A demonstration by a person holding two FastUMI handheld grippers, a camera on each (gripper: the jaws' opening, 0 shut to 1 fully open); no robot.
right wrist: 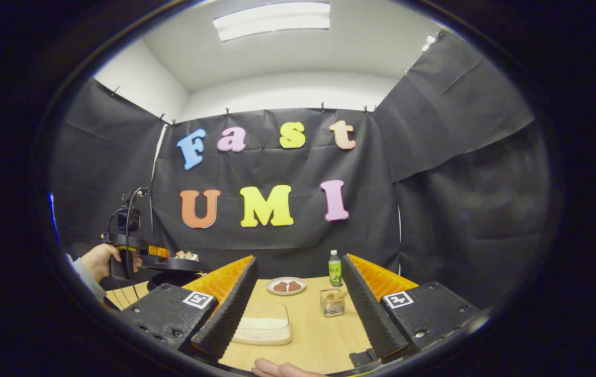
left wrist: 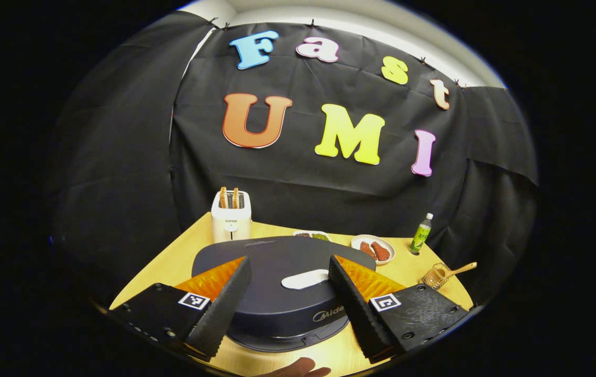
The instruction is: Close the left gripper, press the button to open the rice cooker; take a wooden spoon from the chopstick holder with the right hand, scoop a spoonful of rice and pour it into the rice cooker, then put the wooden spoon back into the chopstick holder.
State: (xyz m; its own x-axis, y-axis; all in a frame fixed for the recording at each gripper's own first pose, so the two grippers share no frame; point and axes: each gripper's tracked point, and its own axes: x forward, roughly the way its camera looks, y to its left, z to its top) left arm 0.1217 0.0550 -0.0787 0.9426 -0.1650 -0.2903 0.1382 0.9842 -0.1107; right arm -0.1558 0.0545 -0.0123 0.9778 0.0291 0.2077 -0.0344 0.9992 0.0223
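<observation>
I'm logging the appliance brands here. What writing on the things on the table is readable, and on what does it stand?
"SUPOR": on the front of the toaster.
"Mide", the rest hidden: on the front of the rice cooker.
Label on the bottle: too small to read.

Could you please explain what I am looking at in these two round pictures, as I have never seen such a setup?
A person holds a pair of handheld tongs in each hand, and a camera rides on each pair, looking along its two fingers. In the left gripper view, the left tongs stand open over a closed dark rice cooker on a wooden table. Behind it are a white toaster with bread, a plate of food, a green bottle, and a holder with a wooden spoon. In the right gripper view, the right tongs are open and empty, above a container of rice. Far left there you see the hand holding the other tongs.
</observation>
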